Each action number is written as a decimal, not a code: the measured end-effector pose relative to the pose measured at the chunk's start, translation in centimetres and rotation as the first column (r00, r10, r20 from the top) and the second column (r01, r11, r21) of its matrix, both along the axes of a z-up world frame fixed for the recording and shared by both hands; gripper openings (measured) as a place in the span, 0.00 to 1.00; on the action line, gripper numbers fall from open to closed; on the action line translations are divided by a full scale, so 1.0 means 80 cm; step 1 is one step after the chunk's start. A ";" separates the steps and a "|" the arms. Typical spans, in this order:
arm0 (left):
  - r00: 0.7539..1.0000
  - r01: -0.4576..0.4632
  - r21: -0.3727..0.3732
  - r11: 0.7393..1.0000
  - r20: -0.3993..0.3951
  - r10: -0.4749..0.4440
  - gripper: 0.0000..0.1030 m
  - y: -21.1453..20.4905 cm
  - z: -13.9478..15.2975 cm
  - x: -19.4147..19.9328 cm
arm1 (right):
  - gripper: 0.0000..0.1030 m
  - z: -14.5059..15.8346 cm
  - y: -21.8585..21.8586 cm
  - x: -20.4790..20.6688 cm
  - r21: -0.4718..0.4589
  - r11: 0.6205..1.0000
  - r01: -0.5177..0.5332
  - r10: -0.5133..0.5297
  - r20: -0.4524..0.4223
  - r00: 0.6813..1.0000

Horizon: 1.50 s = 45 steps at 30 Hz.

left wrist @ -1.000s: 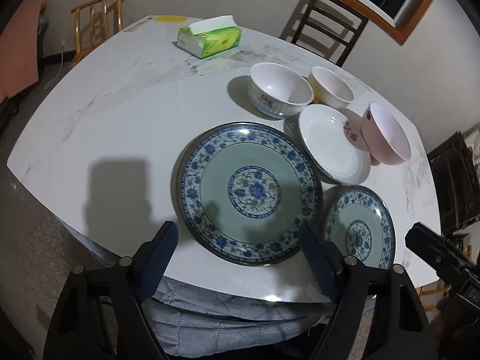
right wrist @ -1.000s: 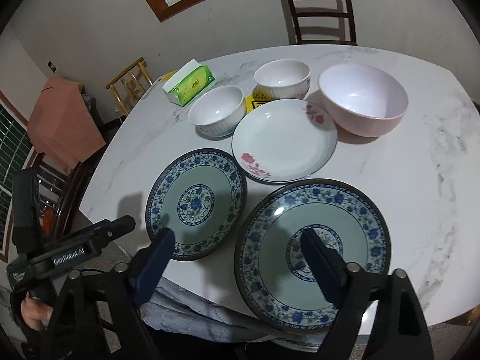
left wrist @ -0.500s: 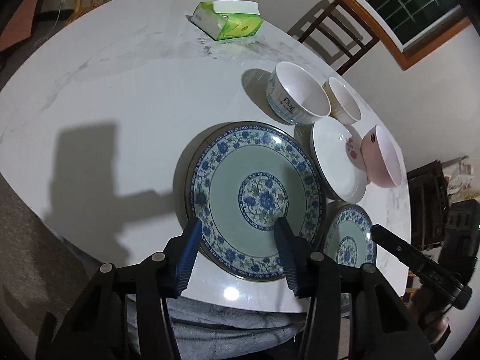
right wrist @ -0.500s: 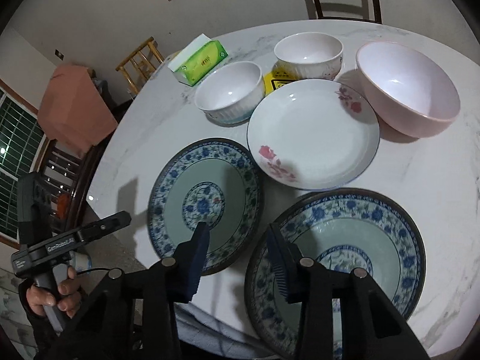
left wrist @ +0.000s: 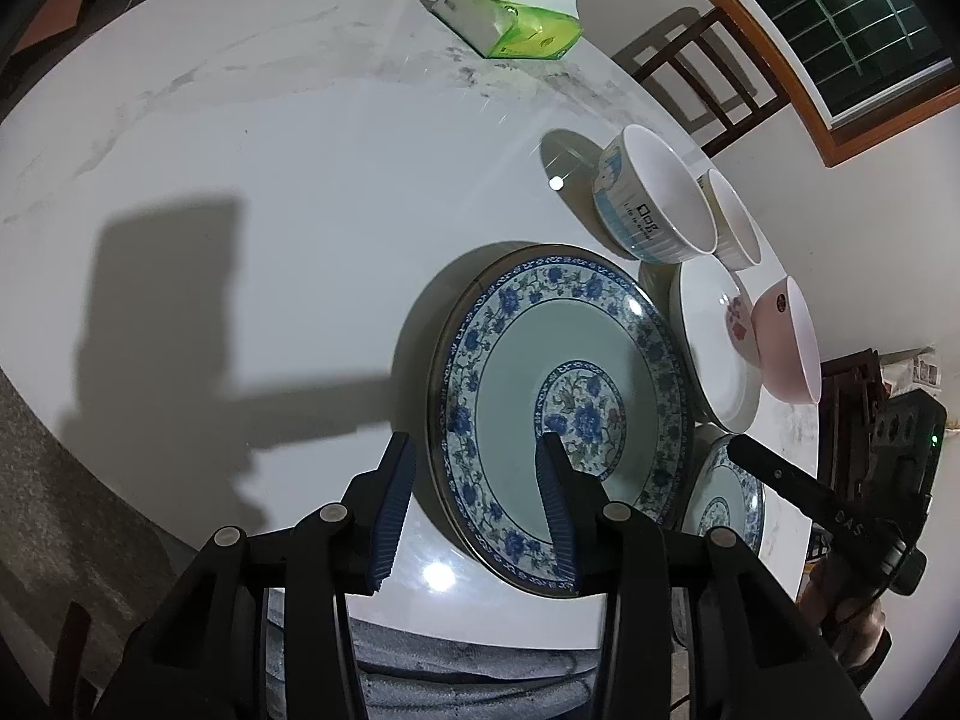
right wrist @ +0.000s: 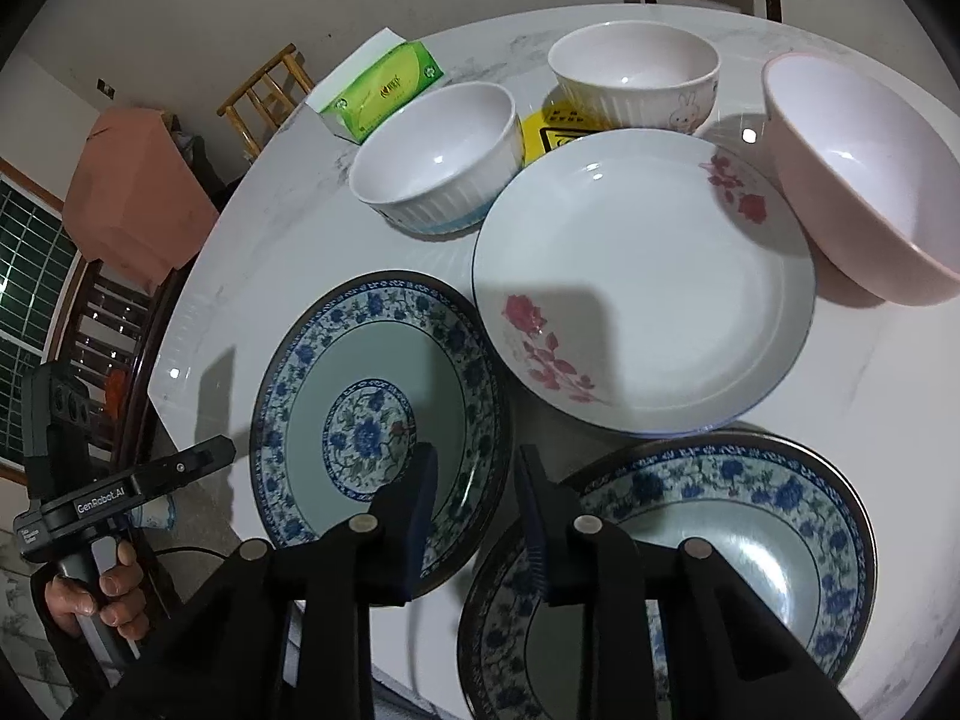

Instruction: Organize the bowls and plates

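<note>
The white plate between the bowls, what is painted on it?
Pink-red roses on the round white plate, clearest in the right wrist view.

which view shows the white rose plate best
The right wrist view: the white rose plate sits almost whole near centre, both rose prints clear. In the left wrist view it is squeezed toward the edge, partly hidden behind the pink bowl.

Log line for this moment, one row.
left gripper open, straddling blue plate rim | right gripper open, over same rim | nothing lifted
</note>
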<state>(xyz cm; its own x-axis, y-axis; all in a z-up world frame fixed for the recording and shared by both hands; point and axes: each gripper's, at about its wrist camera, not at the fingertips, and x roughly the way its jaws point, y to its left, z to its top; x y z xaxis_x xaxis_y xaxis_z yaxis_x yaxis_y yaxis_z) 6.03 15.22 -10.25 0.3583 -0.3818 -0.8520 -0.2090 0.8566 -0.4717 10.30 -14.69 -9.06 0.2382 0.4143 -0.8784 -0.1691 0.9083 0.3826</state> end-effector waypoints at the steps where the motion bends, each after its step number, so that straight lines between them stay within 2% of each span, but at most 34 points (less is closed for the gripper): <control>1: 1.000 -0.003 0.000 1.000 -0.002 0.003 0.36 0.001 -0.002 0.001 | 0.26 -0.003 0.001 0.002 0.000 1.000 -0.006 0.005 -0.004 1.000; 17: 0.999 0.037 -0.012 0.999 -0.009 -0.037 0.35 0.001 -0.018 0.014 | 0.21 -0.031 0.002 0.034 0.029 0.998 -0.047 0.048 -0.030 0.998; 20: 0.999 0.043 -0.017 0.999 -0.014 -0.044 0.28 0.001 -0.021 0.016 | 0.19 -0.035 0.005 0.038 0.030 0.998 -0.054 0.055 -0.028 0.998; 25: 0.999 0.048 -0.006 0.999 -0.024 -0.048 0.27 -0.002 -0.026 0.017 | 0.17 -0.041 0.010 0.044 0.027 0.997 -0.065 0.066 -0.033 0.997; 28: 0.998 0.054 -0.001 0.999 -0.033 -0.054 0.20 -0.003 -0.029 0.019 | 0.16 -0.043 0.014 0.046 0.025 0.997 -0.070 0.071 -0.037 0.997; 37: 0.996 0.072 0.029 0.997 -0.046 -0.071 0.14 -0.007 -0.038 0.023 | 0.14 -0.049 0.022 0.049 0.010 0.997 -0.073 0.073 -0.037 0.997; 45: 0.997 0.076 0.070 0.995 -0.029 -0.074 0.14 0.001 -0.031 0.021 | 0.14 -0.041 0.040 0.029 -0.004 0.998 -0.060 0.060 -0.010 0.998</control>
